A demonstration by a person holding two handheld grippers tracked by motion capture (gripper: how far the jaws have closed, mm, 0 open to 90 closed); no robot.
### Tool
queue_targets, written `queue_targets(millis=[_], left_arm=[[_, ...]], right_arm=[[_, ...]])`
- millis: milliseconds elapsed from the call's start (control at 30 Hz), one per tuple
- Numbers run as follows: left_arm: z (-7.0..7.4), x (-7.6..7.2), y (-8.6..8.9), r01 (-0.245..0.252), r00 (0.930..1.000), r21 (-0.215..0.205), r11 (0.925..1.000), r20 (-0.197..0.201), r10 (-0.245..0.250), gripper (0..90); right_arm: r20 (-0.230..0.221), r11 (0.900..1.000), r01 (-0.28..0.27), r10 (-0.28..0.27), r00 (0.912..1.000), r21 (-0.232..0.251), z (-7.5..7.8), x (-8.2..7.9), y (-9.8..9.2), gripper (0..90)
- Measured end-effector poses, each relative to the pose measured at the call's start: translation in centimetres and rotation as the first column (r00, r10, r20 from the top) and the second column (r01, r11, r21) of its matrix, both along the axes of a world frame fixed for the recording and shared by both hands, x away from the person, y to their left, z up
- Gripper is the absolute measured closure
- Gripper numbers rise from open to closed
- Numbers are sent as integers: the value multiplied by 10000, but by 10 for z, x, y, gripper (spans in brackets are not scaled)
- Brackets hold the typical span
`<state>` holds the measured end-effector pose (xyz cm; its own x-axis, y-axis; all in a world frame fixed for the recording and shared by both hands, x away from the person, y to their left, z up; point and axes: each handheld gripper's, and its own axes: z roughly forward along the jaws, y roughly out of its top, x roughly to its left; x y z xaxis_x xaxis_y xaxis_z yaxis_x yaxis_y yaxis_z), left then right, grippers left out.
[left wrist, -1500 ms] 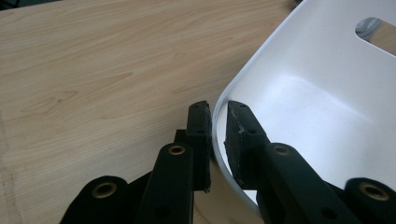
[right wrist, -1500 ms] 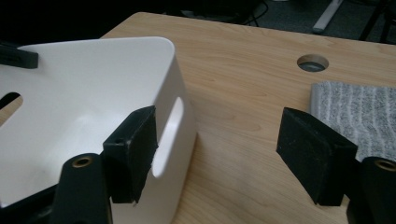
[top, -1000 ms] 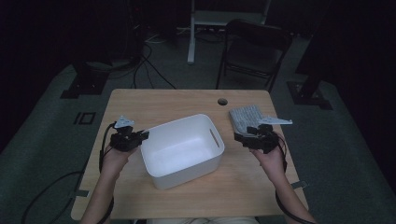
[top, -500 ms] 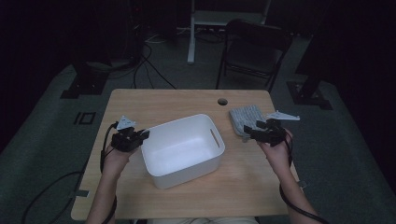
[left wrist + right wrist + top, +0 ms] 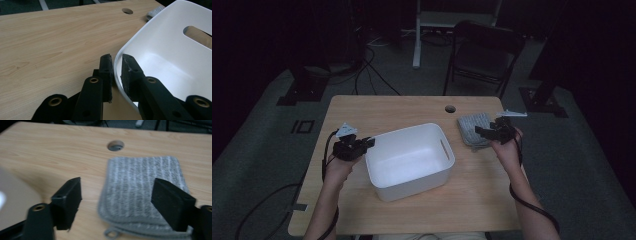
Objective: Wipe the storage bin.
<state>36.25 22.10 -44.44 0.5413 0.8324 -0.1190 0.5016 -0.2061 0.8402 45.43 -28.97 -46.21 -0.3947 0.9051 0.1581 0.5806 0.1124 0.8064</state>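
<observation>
So the left gripper was clamped on the near-left rim of the one white bin, which sat mid-table, a pad on each side of the wall. The right gripper had its jaws wide, just been opening, poised over the single folded grey cloth lying right of the bin, nothing pinched. One round cable hole was beyond the cloth, and one dark folding chair stood behind the table
</observation>
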Motion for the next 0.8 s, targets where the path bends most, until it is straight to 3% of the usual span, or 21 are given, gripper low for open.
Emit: queue_targets(millis=[67, 133, 333, 400, 433, 567, 633, 800], left_arm=[[0, 0, -1, 42, 10000, 42, 10000, 9, -42, 793], [0, 1, -2, 74, 10000, 44, 10000, 23, -74, 793], [0, 1, -5, 149, 9999, 1, 9999, 28, -149, 792], [0, 1, -5, 149, 9999, 1, 9999, 28, -149, 792], [-1, 1, -6, 135, 9999, -43, 9999, 32, -135, 792], [-1, 1, -7, 128, 9999, -91, 9999, 33, -128, 791], [-1, 1, -7, 113, 9999, -90, 9999, 21, -113, 791], [-1, 1, -7, 119, 9999, -159, 9998, -18, -119, 790]], right_arm=[[-149, 9996, 117, -121, 9998, -268, -6, 11, -3, 245], [-362, 9997, 228, -223, 9991, 112, -13, 23, -8, 244], [-353, 9978, 666, -665, 9972, 13, -23, 47, -16, 247], [-460, 9975, 701, -697, 9965, 69, -24, 51, -17, 252], [-686, 9965, 837, -832, 9942, 46, -32, 63, -19, 252], [-985, 9951, 964, -980, 9903, -202, -43, 76, -13, 251], [-1127, 9954, 953, -954, 9890, -56, -48, 82, -10, 251], [-1214, 9939, 900, -973, 9878, -636, -58, 93, 1, 251]])
